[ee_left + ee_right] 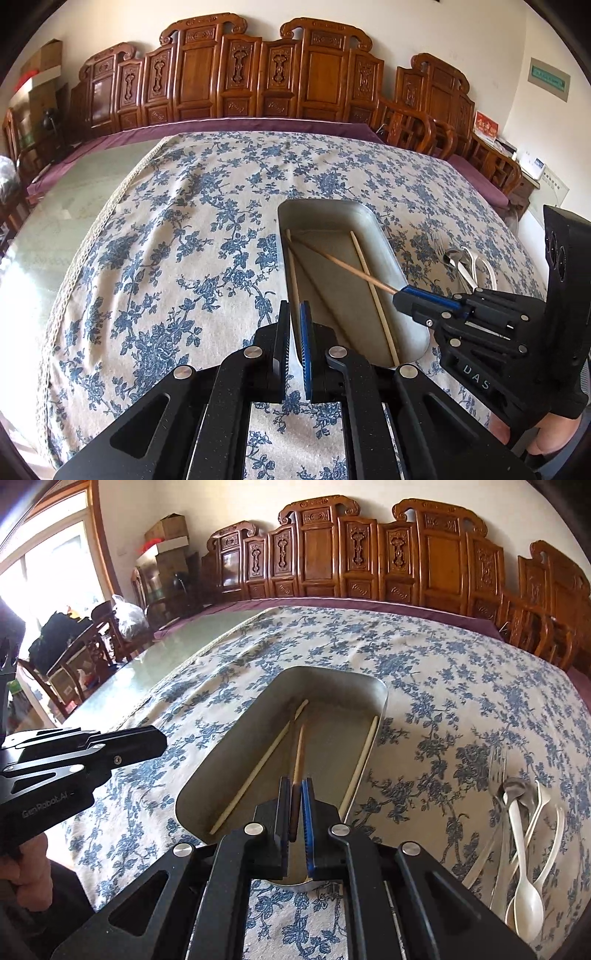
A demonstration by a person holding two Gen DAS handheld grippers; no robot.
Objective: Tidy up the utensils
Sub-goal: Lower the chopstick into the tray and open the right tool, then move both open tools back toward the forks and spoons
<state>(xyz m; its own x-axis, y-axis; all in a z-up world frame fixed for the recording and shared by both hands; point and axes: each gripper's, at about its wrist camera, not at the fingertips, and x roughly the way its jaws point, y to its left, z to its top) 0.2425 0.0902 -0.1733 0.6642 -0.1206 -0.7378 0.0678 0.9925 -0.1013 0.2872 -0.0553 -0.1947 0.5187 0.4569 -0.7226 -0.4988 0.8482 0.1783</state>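
A long metal tray (384, 236) (380, 686) lies on the blue-flowered tablecloth. Two pale chopsticks (258, 771) (360, 764) rest inside it along its long walls. My right gripper (295, 781) (397, 295) hangs over the tray's near end, shut on the dark end of a brown chopstick (298, 753) (343, 267). That chopstick slants down, its far tip at the tray's far-left corner. My left gripper (294, 306) (164, 740) hovers just left of the tray, shut with nothing in it.
A heap of utensils (517, 812) (461, 262) lies on the cloth right of the tray: a metal fork (496, 768), metal spoons and white plastic spoons (524, 897). Carved wooden chairs (258, 74) line the far side. A bare glass tabletop (155, 657) shows at the left.
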